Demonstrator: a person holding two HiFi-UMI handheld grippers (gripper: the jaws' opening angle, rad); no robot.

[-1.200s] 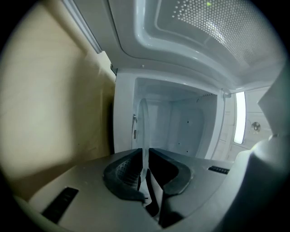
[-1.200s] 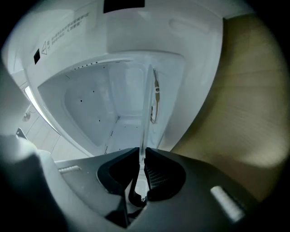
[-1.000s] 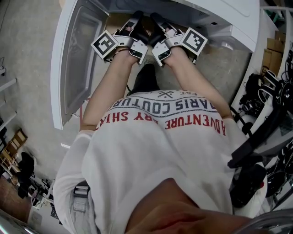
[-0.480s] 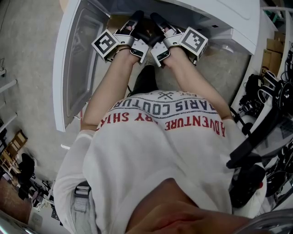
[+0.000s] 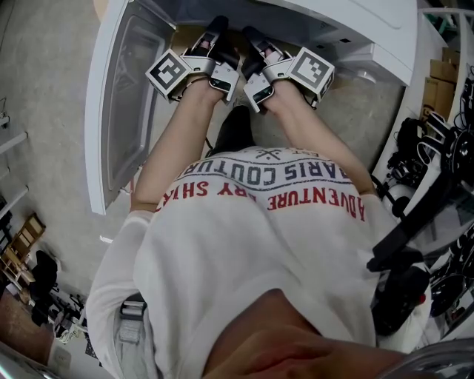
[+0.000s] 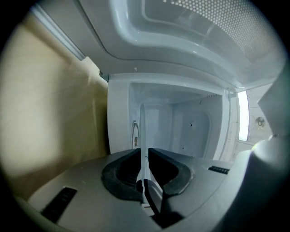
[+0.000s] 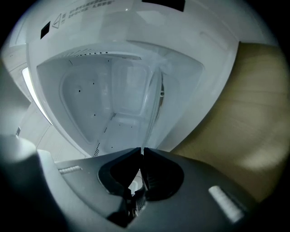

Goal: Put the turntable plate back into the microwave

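Note:
The clear glass turntable plate (image 6: 142, 131) stands on edge between the jaws of my left gripper (image 6: 145, 156), which is shut on its rim. My right gripper (image 7: 141, 156) is shut on the same plate (image 7: 154, 104), seen as a thin see-through edge rising from the jaws. Both point into the white microwave cavity (image 6: 190, 122) (image 7: 104, 99). From the head camera, the left gripper (image 5: 215, 33) and right gripper (image 5: 252, 38) sit side by side at the microwave's opening; the glass itself is hard to make out there.
The microwave door (image 5: 122, 96) hangs open to the left of my arms. The white microwave body (image 5: 370, 22) runs off to the right. A tan wooden surface (image 6: 54, 113) (image 7: 244, 104) borders the cavity. Black equipment and cables (image 5: 437, 185) crowd the right.
Both grippers have edged a little farther up toward the microwave opening, still holding the plate. The door has not moved.

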